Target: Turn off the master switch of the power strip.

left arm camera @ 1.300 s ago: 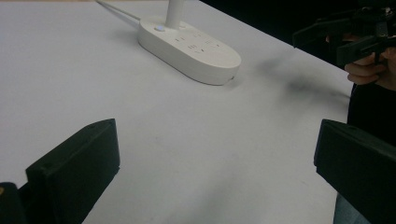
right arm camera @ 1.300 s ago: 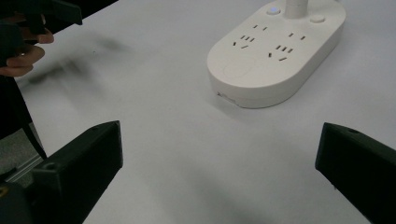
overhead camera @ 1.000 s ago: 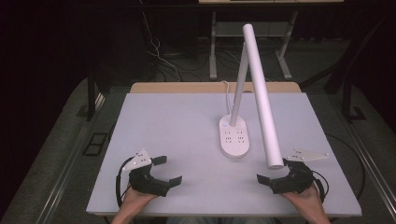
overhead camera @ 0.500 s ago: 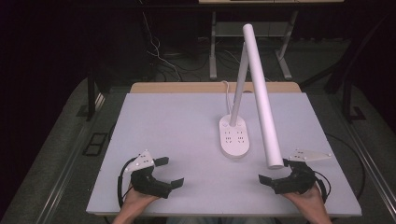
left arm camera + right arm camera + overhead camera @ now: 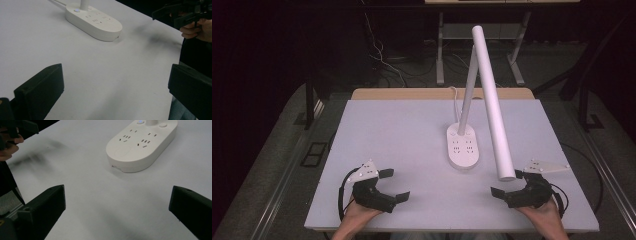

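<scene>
High view, unlabelled white lamp (image 5: 463, 145), table (image 5: 402, 130)

The left gripper (image 5: 393, 185) sits near the front edge of the table (image 5: 392, 130), on the person's left; the right gripper (image 5: 508, 183) sits near the same edge on the right, well apart from it. Between them and farther back stands the lamp base (image 5: 463, 146) — ahead and to the right of the left gripper, ahead and to the left of the right one. A stem (image 5: 467, 87) rises from the base's rear end. The lamp's bar (image 5: 492, 102) slants forward above the table, its lower end hanging just above and beside the right gripper. A cable (image 5: 455, 96) runs back from the base toward the far edge.
</scene>
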